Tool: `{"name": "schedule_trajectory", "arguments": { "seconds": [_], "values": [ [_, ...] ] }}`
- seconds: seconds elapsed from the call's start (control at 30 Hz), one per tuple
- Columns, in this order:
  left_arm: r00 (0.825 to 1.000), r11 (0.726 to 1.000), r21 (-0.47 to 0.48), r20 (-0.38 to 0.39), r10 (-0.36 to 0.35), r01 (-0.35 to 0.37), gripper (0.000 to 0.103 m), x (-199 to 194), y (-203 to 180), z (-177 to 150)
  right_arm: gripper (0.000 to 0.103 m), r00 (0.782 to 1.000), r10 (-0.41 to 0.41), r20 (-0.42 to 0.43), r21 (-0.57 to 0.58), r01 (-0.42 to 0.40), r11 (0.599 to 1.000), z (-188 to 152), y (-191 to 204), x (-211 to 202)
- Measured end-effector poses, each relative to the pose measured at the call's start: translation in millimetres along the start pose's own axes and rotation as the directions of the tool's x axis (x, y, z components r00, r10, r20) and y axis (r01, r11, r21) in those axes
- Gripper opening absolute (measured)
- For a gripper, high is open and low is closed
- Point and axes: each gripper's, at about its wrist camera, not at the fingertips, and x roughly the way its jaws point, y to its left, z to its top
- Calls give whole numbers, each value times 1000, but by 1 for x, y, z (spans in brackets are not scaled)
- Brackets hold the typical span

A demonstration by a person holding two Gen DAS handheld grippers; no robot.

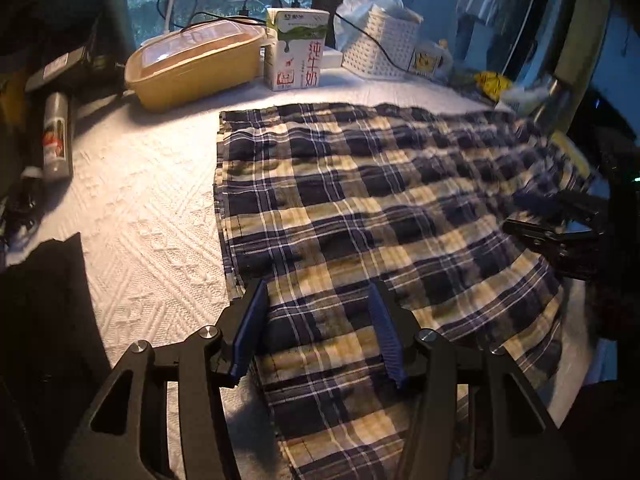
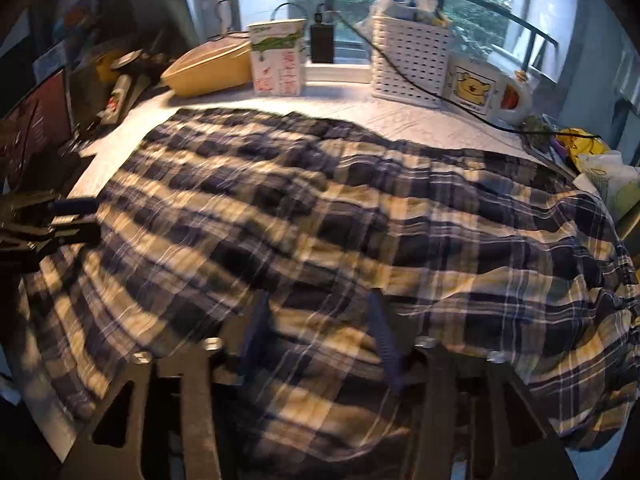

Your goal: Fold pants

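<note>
Plaid cloth: the pants are navy-and-cream check, thin woven stuff, spread over the white textured table cover straight ahead of both my tools.
Left gripper: my left gripper has its blue pads apart, nothing pinched; the cloth lies flat under and between them, near its left hem.
Right gripper: my right gripper also stands apart over the cloth. The picture is blurred there, yet I see no fabric pressed between the pads.
Where the pants sit: the hem edge runs just left of my left tool; the bulk spreads ahead and off to my right, with a raised ridge ahead-right of the right tool.
Look of the pants: flat and squared on the left, rumpled and bunched on the right, so I judge the fold uneven so far.
Risk, snagging one layer: if I close on only the top layer, I think the stack will split and the fold go crooked.
Risk, dragging: a pull across the table cover could bunch it too.
Risk, clutter ahead: the milk carton and white basket stand beyond the far edge; a wide swing of cloth might knock them.
</note>
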Motion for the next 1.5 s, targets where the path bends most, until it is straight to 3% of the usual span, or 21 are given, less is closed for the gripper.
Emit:
{"name": "schedule_trajectory", "arguments": {
  "seconds": [0.2,0.3,0.47,0.53,0.63,0.7,0.73,1.07,1.27,1.5],
  "values": [
    [992,992,29,-32,123,-122,53,-3,-11,2,62,999,35,6,10,-35,999,-20,-8,-18],
    [997,997,22,5,77,-78,53,-17,-23,6,62,999,7,39,40,-9,999,-31,-25,-40],
    [998,996,86,51,-41,36,53,-27,-67,18,62,993,-84,82,136,73,988,-39,-71,-62],
    [997,992,101,27,-73,70,53,-18,-84,21,62,991,-118,56,174,106,979,-41,-86,-58],
    [998,991,121,-46,-53,59,53,7,-101,19,62,994,-108,22,185,102,977,-48,-99,-49],
    [995,992,123,-99,-20,33,53,22,-104,12,62,995,-98,19,149,94,984,-53,-98,-43],
    [998,990,138,-68,-12,21,54,22,-104,10,62,995,-96,28,135,91,987,-55,-98,-44],
    [999,992,127,-49,13,-7,54,20,-96,2,62,996,-61,58,149,52,987,-76,-105,-57],
    [999,993,115,-39,33,-29,54,14,-91,-3,62,997,-57,44,233,46,971,-88,-113,-72],
    [998,998,15,-2,61,-61,54,-7,-72,-6,62,995,-77,66,348,49,936,-107,-130,-102]
  ]
}}
